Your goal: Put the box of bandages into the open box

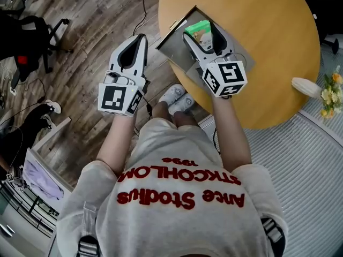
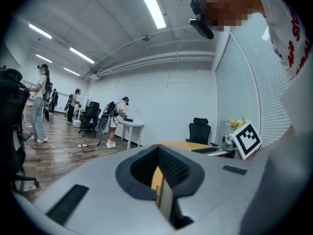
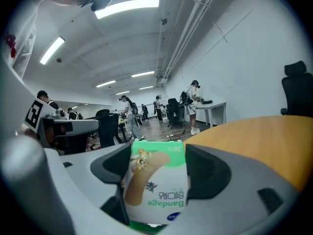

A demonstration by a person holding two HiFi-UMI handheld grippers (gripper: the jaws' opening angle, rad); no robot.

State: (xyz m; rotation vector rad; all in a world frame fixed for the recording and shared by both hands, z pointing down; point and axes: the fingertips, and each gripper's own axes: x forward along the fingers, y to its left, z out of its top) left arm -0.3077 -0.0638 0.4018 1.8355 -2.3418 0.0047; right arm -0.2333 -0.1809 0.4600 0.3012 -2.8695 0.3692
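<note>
Open box (image 1: pixel 174 44) sits on round wooden table (image 1: pixel 278 47) (plank floor (image 1: pixel 91 42) below).

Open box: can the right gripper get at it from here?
Likely yes: the right gripper, shut on the bandage box, hangs over the open box with nothing between; the left gripper is off the table.

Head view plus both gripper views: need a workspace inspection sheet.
Surface: round wooden table.
Job's things: bandage box held over the grey open box at the table's edge.
Clutter: white object and flowers by the table's right edge.
Grippers: right gripper shut on bandage box; left gripper shut, empty, over the floor.
Cables: cable on the wood floor.
Surroundings: office chair at left; people at distant desks.
</note>
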